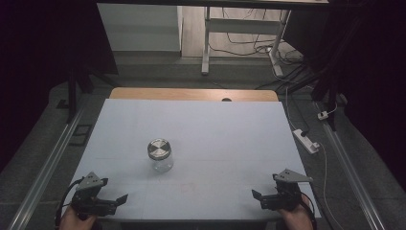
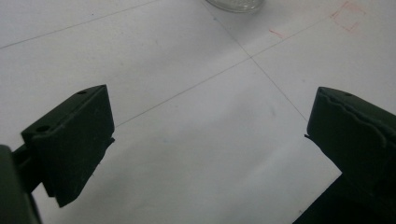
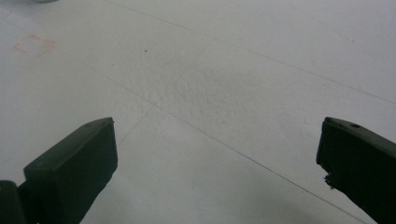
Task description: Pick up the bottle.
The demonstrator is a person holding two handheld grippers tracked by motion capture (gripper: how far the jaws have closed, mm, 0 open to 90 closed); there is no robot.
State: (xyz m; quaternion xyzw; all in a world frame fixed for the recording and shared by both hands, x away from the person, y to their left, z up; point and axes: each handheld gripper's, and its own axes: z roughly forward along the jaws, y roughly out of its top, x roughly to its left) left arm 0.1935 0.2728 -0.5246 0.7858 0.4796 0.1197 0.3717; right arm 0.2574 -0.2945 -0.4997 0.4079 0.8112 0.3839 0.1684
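1. Nearest us in the high view, the left gripper (image 1: 122,198) sits at the table's 7 o'clock corner, held in a hand (image 1: 72,219) at the bottom edge. In the left gripper view its two black jaws stand wide apart with bare table between them, holding nothing.
2. The right gripper (image 1: 255,195) sits at the 5 o'clock corner, its hand (image 1: 297,218) also at the bottom edge. In the right gripper view (image 3: 217,172) we see its jaws spread wide and empty over the white surface.
3. A faint red square mark (image 1: 188,188) lies on the table (image 1: 215,124) between the two grippers. It shows at 1 o'clock in the left gripper view (image 2: 349,16) and at 10 o'clock in the right gripper view (image 3: 33,45).
4. Farther in, a glass jar (image 1: 161,155) with a round metal lid (image 1: 159,148) stands upright left of the table's centre. It is at about 1 o'clock from the left gripper and 10 o'clock from the right, well apart from both. Its base (image 2: 236,4) shows at the top edge of the left gripper view. Nothing stands between the jar and either gripper.
5. Thin lines cross the white surface.
6. Beyond the white surface, a wooden edge (image 1: 191,94) runs along 12 o'clock.
7. On the floor at 3 o'clock lies a white power strip (image 1: 306,140); cables (image 1: 249,48) and a desk frame (image 1: 207,43) sit farthest back.
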